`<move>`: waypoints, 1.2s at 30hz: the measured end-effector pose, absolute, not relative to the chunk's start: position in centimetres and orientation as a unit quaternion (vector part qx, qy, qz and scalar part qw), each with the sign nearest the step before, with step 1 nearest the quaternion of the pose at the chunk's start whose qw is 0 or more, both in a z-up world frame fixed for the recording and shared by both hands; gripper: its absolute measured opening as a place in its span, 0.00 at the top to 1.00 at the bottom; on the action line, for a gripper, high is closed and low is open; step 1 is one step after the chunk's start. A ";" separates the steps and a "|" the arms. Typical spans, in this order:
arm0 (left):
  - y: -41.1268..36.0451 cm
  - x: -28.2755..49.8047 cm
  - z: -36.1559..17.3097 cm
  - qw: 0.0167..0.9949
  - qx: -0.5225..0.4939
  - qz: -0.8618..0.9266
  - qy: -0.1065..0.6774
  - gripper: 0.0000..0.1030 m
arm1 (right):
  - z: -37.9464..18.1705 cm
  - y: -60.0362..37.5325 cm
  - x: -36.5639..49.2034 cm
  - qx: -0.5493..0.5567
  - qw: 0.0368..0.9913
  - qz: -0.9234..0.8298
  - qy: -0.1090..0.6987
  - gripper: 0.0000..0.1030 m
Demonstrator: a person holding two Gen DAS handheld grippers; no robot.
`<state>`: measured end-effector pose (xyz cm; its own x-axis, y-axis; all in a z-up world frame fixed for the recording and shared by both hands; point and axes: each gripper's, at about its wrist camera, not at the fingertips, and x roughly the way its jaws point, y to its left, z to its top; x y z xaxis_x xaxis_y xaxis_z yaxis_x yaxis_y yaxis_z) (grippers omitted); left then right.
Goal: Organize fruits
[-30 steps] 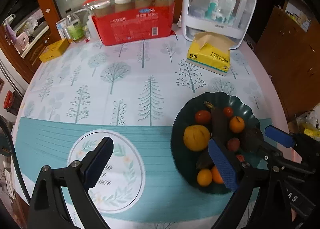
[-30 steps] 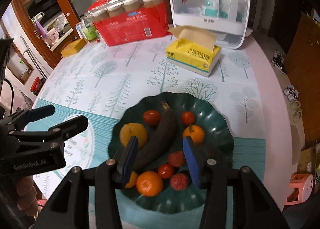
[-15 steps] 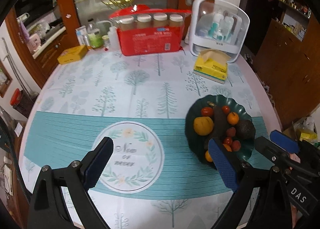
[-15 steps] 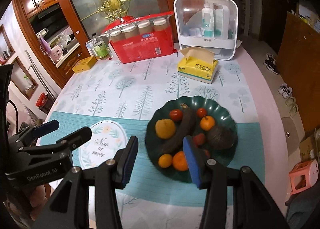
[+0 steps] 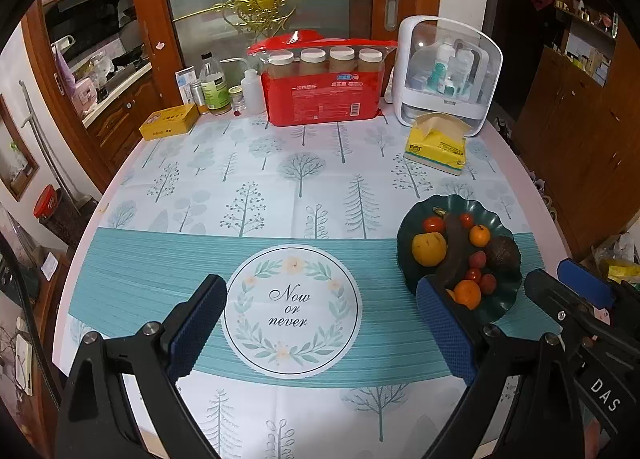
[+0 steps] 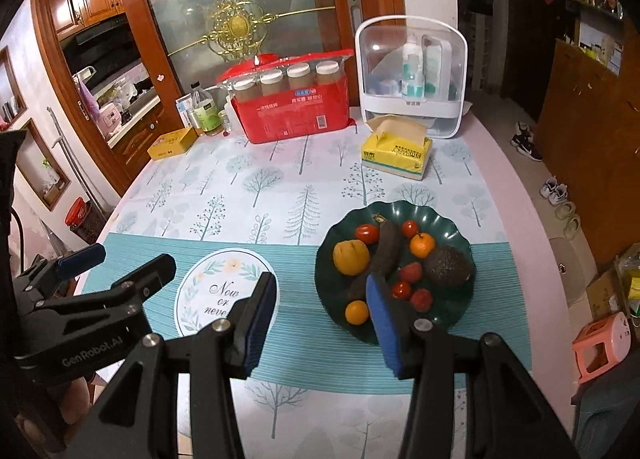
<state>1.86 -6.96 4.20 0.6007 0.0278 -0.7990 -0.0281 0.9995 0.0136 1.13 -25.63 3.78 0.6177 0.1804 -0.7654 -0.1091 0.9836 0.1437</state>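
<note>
A dark green scalloped plate (image 5: pixel 410 225) (image 6: pixel 452 313) sits at the table's right. It holds a blackened banana (image 6: pixel 384 255), a yellow fruit (image 6: pixel 351 257), a dark avocado (image 6: pixel 447 266), oranges, small tomatoes and red berries. My left gripper (image 5: pixel 320 333) is open and empty, high above the round "Now or never" print (image 5: pixel 292 309). My right gripper (image 6: pixel 320 317) is open and empty, above the plate's near left edge. The right gripper also shows at the right edge of the left wrist view (image 5: pixel 568 291).
At the back stand a red pack of jars (image 5: pixel 322 93), a white cosmetics case (image 5: pixel 450 73), a yellow tissue pack (image 5: pixel 436 147), a yellow tin (image 5: pixel 168 125) and bottles (image 5: pixel 214 89). The round table's edge (image 6: pixel 532 219) curves at the right. A pink stool (image 6: pixel 600 343) is on the floor.
Both grippers have pulled up and back from the plate, so more of the table shows. Both stay open and empty. The fruit has not moved.
</note>
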 end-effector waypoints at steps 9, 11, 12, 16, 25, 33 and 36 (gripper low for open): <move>-6.7 1.5 3.2 0.888 -0.006 -0.004 0.460 0.07 | 3.7 -24.3 0.5 0.033 0.898 0.068 0.433 0.54; -7.1 1.5 3.0 0.887 -0.001 -0.011 0.462 0.07 | 3.6 -24.4 0.4 0.033 0.897 0.065 0.436 0.54; -7.4 1.5 2.8 0.886 0.003 -0.015 0.463 0.07 | 3.5 -24.4 0.4 0.033 0.897 0.063 0.437 0.54; -8.2 1.6 2.5 0.885 0.010 -0.026 0.465 0.07 | 3.3 -24.9 0.4 0.035 0.896 0.054 0.440 0.54; -9.7 1.8 2.4 0.885 0.011 -0.032 0.464 0.07 | 3.2 -26.1 0.1 0.034 0.896 0.044 0.440 0.54; -10.9 1.9 2.2 0.885 0.010 -0.036 0.465 0.07 | 3.1 -27.4 0.1 0.036 0.897 0.041 0.439 0.54; -10.9 1.9 2.2 0.885 0.010 -0.036 0.465 0.07 | 3.0 -27.6 0.1 0.036 0.897 0.041 0.439 0.54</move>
<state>1.90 -10.94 2.21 0.5657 -0.0535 -0.8229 0.0724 0.9973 -0.0151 0.12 -27.62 3.03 0.6112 0.1048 -0.7845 -0.0411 0.9941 0.1008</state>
